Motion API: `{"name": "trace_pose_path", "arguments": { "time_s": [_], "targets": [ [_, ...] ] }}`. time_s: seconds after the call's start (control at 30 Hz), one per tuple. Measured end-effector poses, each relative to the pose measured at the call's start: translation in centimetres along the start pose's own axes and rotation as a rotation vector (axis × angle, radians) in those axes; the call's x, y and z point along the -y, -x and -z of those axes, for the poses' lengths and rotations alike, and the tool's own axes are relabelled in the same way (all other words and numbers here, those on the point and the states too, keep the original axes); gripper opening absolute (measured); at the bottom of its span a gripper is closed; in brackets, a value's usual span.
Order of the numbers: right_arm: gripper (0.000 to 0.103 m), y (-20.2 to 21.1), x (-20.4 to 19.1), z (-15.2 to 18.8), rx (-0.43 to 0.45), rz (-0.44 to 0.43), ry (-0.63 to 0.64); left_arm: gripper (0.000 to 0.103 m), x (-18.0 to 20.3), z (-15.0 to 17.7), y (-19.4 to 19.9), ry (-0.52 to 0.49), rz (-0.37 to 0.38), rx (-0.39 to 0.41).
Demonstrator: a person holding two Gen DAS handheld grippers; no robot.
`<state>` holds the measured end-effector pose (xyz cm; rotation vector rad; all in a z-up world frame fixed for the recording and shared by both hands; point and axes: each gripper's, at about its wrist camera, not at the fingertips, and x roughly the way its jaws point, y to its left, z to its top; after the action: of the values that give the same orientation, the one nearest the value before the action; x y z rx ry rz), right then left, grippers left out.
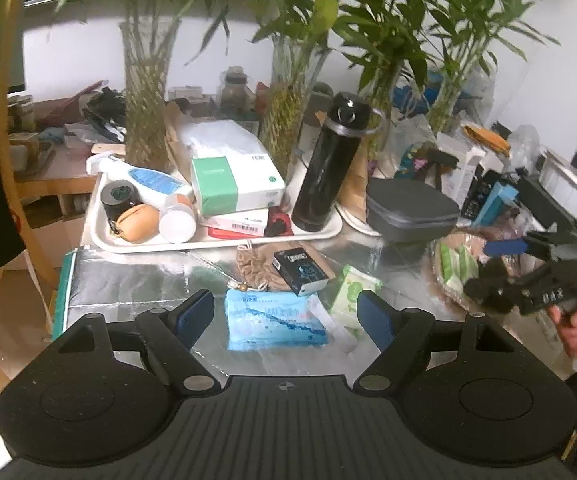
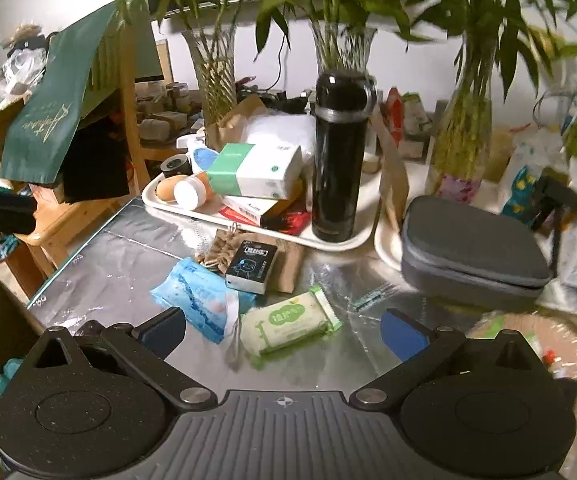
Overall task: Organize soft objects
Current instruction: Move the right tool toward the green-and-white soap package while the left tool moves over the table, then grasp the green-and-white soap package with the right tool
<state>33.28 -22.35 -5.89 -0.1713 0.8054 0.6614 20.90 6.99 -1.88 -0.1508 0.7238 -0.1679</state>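
A blue tissue pack [image 1: 274,326] lies on the silver table, right in front of my open, empty left gripper [image 1: 288,316]. It also shows in the right wrist view [image 2: 200,300]. A green tissue pack [image 2: 288,326] lies beside it, in front of my open, empty right gripper [image 2: 284,328], and shows in the left view [image 1: 350,296]. A brown drawstring pouch [image 1: 258,266] lies behind, with a small black box [image 1: 302,270] on it. A woven basket [image 1: 454,270] at the right holds green packs. My right gripper shows over it in the left view [image 1: 528,286].
A white tray [image 1: 136,242] at the back holds a black flask [image 1: 330,164], a green-white box [image 1: 234,186], bottles and a tan purse [image 1: 138,222]. A grey zip case [image 1: 410,210] sits right of it. Glass vases with bamboo stand behind. A wooden chair is at left.
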Motion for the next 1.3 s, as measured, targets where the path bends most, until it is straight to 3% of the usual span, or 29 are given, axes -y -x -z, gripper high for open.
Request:
{"name": "trace_pose_path", "arguments": {
  "time_s": [0.3, 0.63, 0.97, 1.3],
  "targets": [
    [0.103, -5.6, 1.6, 1.4, -0.034, -0.02, 0.013, 0.079, -2.1, 0.7, -3.6, -0.031, 0.003, -0.003],
    [0.103, -11.2, 1.8, 2.5, -0.106, 0.006, 0.11, 0.079, -4.9, 2.0, -6.4, 0.097, -0.013, 0.0],
    [0.103, -14.2, 2.3, 2.3, -0.104, -0.091, 0.159, 0.078, -5.7, 2.7, -7.3, 0.129, -0.012, -0.012],
    [0.102, -17.1, 1.5, 2.7, -0.141, -0.106, 0.252, 0.078, -4.9, 2.6, -8.3, 0.128, 0.015, -0.045]
  ]
}}
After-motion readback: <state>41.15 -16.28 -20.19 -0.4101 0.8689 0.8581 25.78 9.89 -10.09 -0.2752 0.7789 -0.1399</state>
